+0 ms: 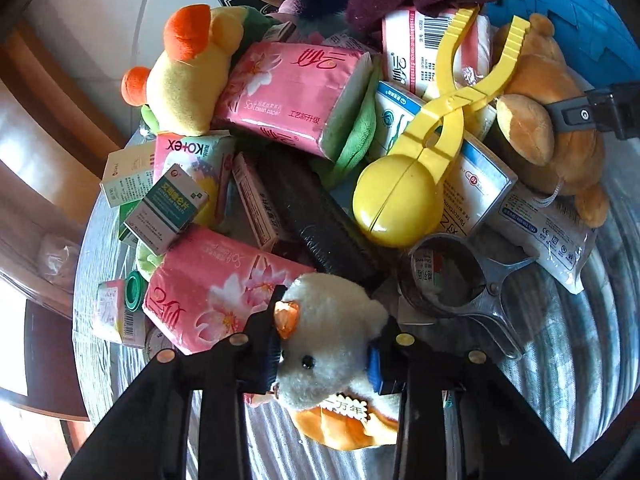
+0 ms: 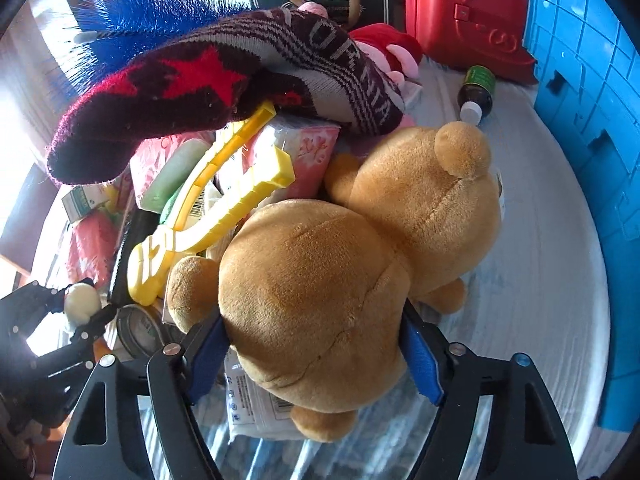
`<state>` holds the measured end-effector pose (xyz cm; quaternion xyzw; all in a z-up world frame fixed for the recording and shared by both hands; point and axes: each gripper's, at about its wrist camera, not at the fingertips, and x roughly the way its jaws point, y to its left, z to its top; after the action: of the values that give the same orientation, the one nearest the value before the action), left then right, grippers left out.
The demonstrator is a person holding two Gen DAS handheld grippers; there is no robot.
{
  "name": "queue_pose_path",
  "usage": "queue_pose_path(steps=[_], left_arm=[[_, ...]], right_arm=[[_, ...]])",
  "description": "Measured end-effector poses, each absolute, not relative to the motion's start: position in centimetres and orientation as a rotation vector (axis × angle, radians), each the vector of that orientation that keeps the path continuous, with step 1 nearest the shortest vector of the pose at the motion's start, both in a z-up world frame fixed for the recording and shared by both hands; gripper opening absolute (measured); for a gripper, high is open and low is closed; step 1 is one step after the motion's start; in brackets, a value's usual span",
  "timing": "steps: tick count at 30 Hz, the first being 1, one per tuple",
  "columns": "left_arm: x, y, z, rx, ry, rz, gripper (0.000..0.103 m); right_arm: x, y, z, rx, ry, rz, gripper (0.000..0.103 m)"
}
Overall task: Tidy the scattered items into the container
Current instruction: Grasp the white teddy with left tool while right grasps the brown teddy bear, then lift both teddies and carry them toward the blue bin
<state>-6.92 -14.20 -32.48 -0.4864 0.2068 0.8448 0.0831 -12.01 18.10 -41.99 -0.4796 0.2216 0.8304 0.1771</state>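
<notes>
A small white plush bear (image 1: 320,364) with an orange body lies at the near edge of the pile, and my left gripper (image 1: 328,320) is shut on its head. In the right wrist view that gripper (image 2: 82,312) shows at the far left with the white plush between its fingers. A big brown teddy bear (image 2: 320,288) lies on the table, and my right gripper (image 2: 312,316) is closed on its body with the blue pads (image 2: 424,364) pressing into the fur. The blue plastic crate (image 2: 580,120) stands to the right of it.
The pile holds pink tissue packs (image 1: 288,92), a yellow duck plush (image 1: 188,76), yellow plastic tongs (image 1: 420,152), medicine boxes (image 1: 164,208), a clear scoop (image 1: 472,292) and a dark knitted sock (image 2: 200,92). A red case (image 2: 468,12) and a small brown bottle (image 2: 476,92) sit at the back.
</notes>
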Motion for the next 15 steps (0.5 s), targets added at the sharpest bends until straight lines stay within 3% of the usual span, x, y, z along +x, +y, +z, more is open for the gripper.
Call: queue_pose_path(steps=[15], left_arm=[[-6.7,-15.8,-30.4,-1.434,0.443,2.574,0.032]], right_arm=[[-8.7,18.2,-39.3,-1.314,0.648,2.357,0.066]])
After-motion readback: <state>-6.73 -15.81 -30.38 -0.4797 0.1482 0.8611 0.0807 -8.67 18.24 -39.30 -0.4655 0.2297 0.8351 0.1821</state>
